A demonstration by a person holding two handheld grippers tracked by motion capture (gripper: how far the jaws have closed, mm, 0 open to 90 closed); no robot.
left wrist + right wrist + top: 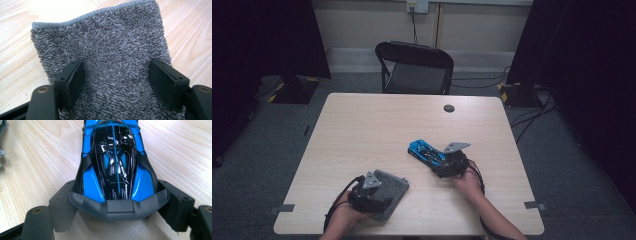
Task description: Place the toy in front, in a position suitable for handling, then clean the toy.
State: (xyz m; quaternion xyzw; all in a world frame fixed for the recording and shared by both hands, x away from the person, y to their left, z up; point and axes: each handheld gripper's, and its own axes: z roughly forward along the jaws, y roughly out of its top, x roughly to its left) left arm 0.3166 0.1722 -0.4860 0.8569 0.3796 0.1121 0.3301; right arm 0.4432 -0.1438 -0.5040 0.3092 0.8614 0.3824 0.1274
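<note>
Already the right gripper point(446, 163) clamps the tail of the blue toy car point(426, 151) at centre right of the table point(362, 125); its long axis runs toward upper left; the left gripper point(373, 196), jaws apart, straddles the grey cloth point(393, 187) at lower left; wiping, I'd guess, remains.

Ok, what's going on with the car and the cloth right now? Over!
Right gripper clamped on car tail. Left gripper open over cloth, pads not pinching. Nothing in the way.

Black folding chair point(414, 67) behind wooden table point(377, 125), grey carpet point(562, 165).
</note>
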